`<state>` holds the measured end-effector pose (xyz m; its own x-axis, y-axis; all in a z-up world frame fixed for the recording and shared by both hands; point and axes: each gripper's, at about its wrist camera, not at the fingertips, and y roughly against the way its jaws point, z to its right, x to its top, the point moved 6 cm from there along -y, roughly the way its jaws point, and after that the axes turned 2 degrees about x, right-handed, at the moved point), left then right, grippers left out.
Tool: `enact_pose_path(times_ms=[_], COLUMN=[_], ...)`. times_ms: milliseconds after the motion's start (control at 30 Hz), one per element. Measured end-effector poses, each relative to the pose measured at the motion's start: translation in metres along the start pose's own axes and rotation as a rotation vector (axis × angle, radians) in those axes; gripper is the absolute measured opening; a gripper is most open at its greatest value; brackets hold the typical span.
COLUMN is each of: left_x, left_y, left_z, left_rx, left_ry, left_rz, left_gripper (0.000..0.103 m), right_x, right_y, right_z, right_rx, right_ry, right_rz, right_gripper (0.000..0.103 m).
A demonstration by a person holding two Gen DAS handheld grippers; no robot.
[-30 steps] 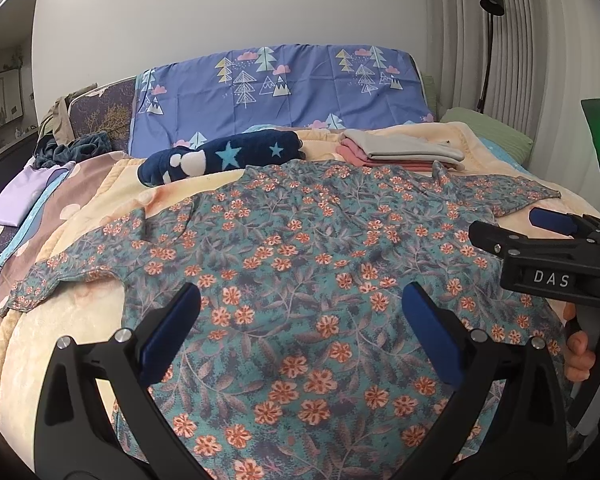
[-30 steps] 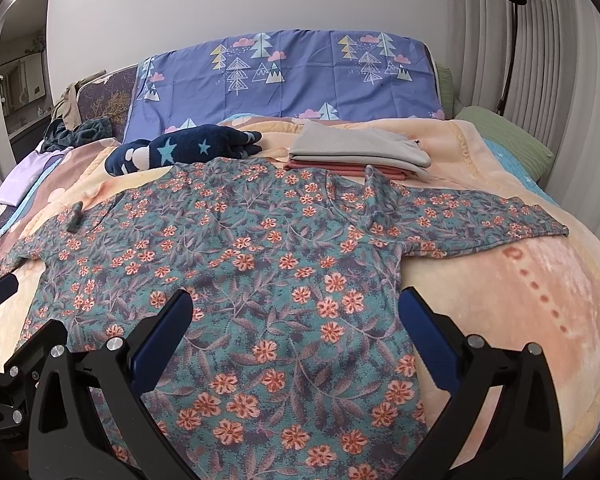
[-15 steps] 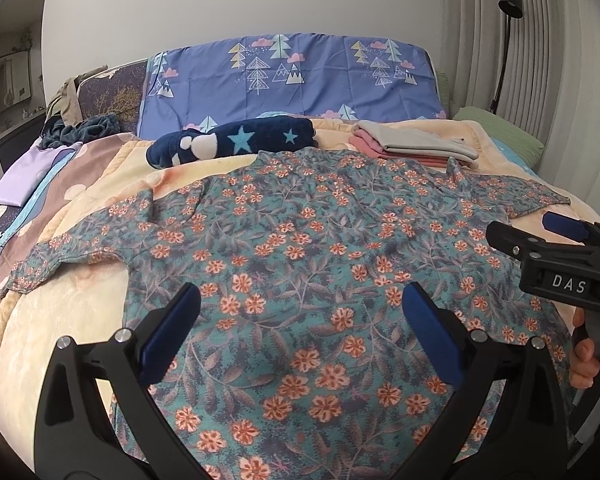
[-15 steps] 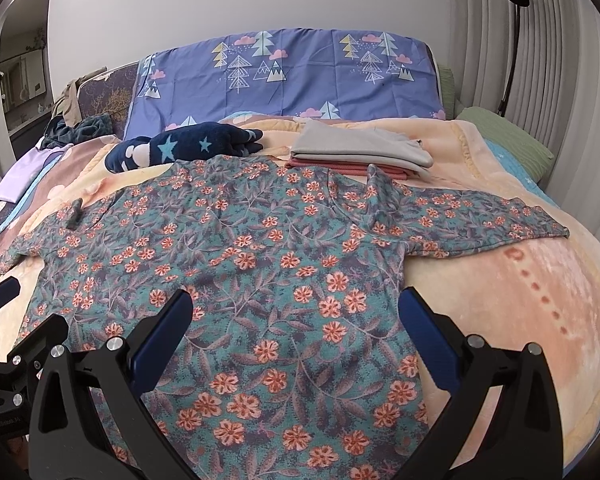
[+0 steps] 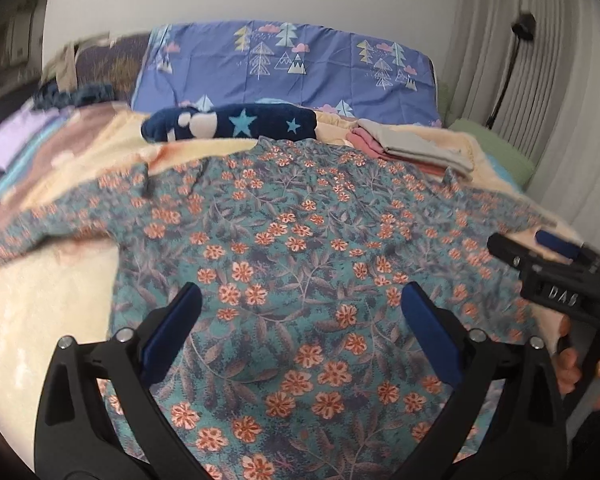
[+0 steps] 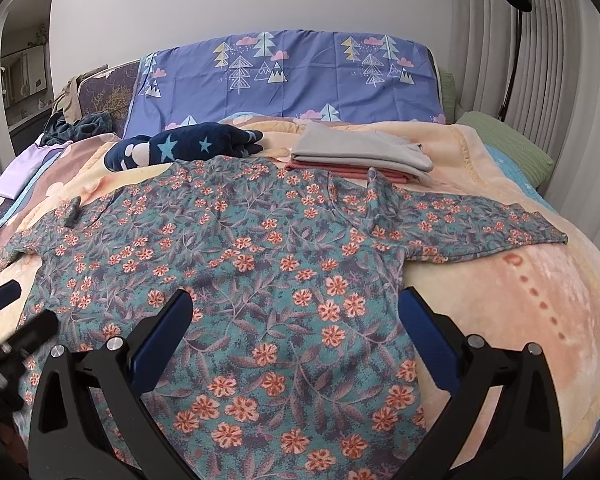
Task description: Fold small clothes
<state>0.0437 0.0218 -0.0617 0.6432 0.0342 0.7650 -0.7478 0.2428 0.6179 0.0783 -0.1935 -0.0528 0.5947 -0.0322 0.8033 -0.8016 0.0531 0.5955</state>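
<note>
Both grippers hover over the floral shirt (image 6: 260,264) (spread flat on the bed (image 6: 520,320)): left gripper (image 5: 300,320) fingers wide, closing slightly on nothing; right gripper (image 6: 296,320) fingers wide, empty

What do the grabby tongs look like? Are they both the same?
Yes, they match. The left tongs and the right tongs each have a black plastic frame shaped like a wide V, silver screws at the joints, and long flat blue pads on the inner sides of the fingers. The left camera also shows white letters, DAS, on the side of the right tongs.
</note>
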Motion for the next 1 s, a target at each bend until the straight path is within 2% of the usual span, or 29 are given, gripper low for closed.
enact_pose_path(times_ms=[33,133,167,233,400,600,700,767,867,900,967,1000], left_x=[0.002,0.006,0.007,0.004,-0.011,-0.024,-0.023,-0.017,-0.008,-0.007,0.001,0.003], left_y=[0.000,-0.001,-0.003,-0.003,0.005,0.011,0.005,-0.004,-0.017,-0.020,-0.024,-0.025], left_z=[-0.009,-0.054,-0.078,-0.124,-0.238,-0.348,-0.391,-0.410,-0.430,-0.436,-0.447,-0.453], left_rx=[-0.008,0.055,0.092,0.128,0.231,0.341,0.351,0.317,0.307,0.314,0.339,0.349], left_ry=[0.029,0.093,0.130,0.238,0.512,0.757,0.850,0.908,0.961,0.970,0.987,0.986], left_rz=[-0.006,-0.005,-0.013,-0.035,-0.046,-0.015,0.001,0.019,0.034,0.041,0.066,0.074], left_gripper=[0.086,0.062,0.053,0.043,0.040,0.041,0.042,0.047,0.046,0.045,0.029,0.024], right_x=[0.001,0.004,0.005,0.006,0.009,0.012,0.016,0.019,0.024,0.026,0.029,0.030], right_y=[0.000,0.000,0.001,0.000,-0.002,-0.009,-0.013,-0.017,-0.022,-0.024,-0.029,-0.031], right_z=[0.001,0.003,0.003,0.002,-0.001,-0.003,-0.007,-0.009,-0.013,-0.015,-0.021,-0.022], right_rx=[-0.003,-0.005,-0.003,0.005,0.023,0.020,0.028,0.017,0.004,0.002,-0.007,-0.011], right_ry=[-0.001,-0.006,-0.006,-0.005,0.003,0.004,0.004,0.005,0.008,0.013,0.034,0.040], right_rz=[0.005,0.014,0.016,0.021,0.022,0.001,-0.006,-0.011,0.000,0.003,0.008,0.008], right_gripper=[0.102,0.102,0.102,0.102,0.102,0.102,0.102,0.102,0.102,0.102,0.102,0.102])
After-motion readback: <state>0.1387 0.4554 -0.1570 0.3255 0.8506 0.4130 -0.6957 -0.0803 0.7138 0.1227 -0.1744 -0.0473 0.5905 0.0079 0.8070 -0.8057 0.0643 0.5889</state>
